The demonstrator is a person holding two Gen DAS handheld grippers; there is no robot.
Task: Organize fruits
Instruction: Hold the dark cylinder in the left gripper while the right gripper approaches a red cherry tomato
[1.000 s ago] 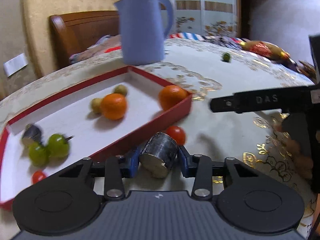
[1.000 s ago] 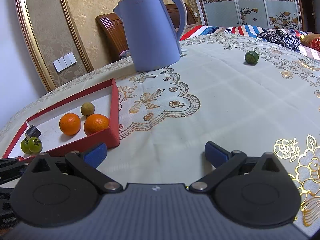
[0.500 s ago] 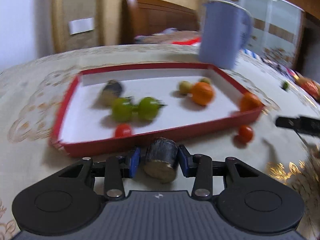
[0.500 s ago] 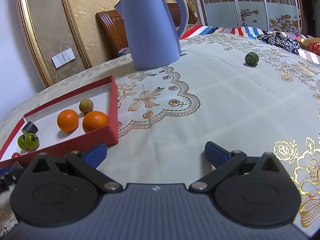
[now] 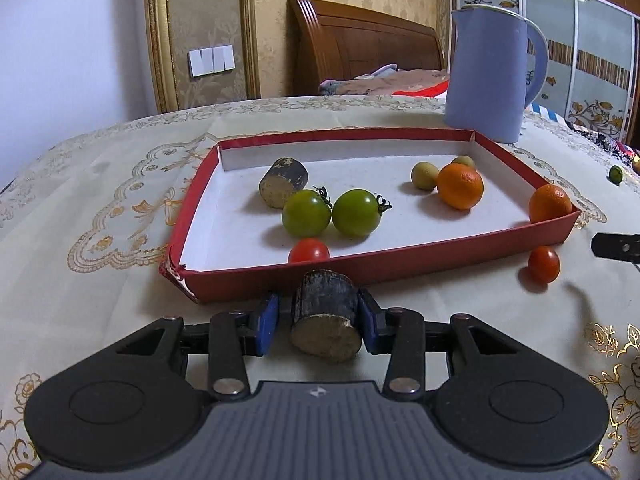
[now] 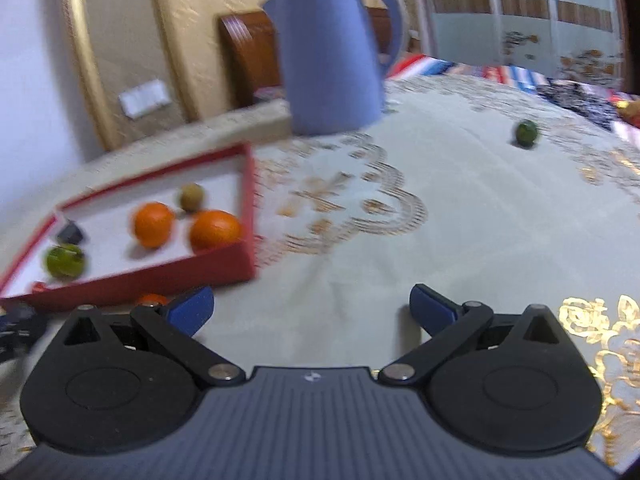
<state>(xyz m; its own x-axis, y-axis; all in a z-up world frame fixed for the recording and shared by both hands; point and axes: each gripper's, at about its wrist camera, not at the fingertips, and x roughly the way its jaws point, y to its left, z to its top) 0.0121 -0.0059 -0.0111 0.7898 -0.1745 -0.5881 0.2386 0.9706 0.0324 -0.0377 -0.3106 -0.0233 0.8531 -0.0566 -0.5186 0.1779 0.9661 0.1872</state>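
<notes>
A: What does the left gripper (image 5: 318, 320) carry?

B: Its blue pads are closed on a short dark cylinder with a pale cut end (image 5: 325, 318), likely a piece of sugar cane. It hangs just in front of the near wall of the shallow red cardboard tray with a white floor (image 5: 400, 270), on the cream tablecloth with gold embroidery (image 5: 100, 208).

A: And what lies inside the tray?

B: A second dark cylinder piece (image 5: 283, 182) lies near the far left corner. Touching one another in front of it are two green tomatoes (image 5: 331, 213) with stems, and a small red cherry tomato (image 5: 309, 251) sits by the near wall. To the right lie two small yellow-green round fruits (image 5: 425, 175) (one half hidden) behind an orange mandarin (image 5: 460, 186); a second mandarin (image 5: 550, 203) rests in the near right corner.

A: Anything outside it?

B: Another red cherry tomato (image 5: 544, 264) lies on the cloth just beside the tray's right corner, and a small dark green round fruit (image 6: 526, 133) sits well apart, far across the table. A pale blue electric kettle (image 5: 490, 76) stands behind the tray.

A: The right gripper (image 6: 312, 308)?

B: Its jaws stand wide with nothing between them, above bare cloth to the right of the tray; that view is blurred
</notes>
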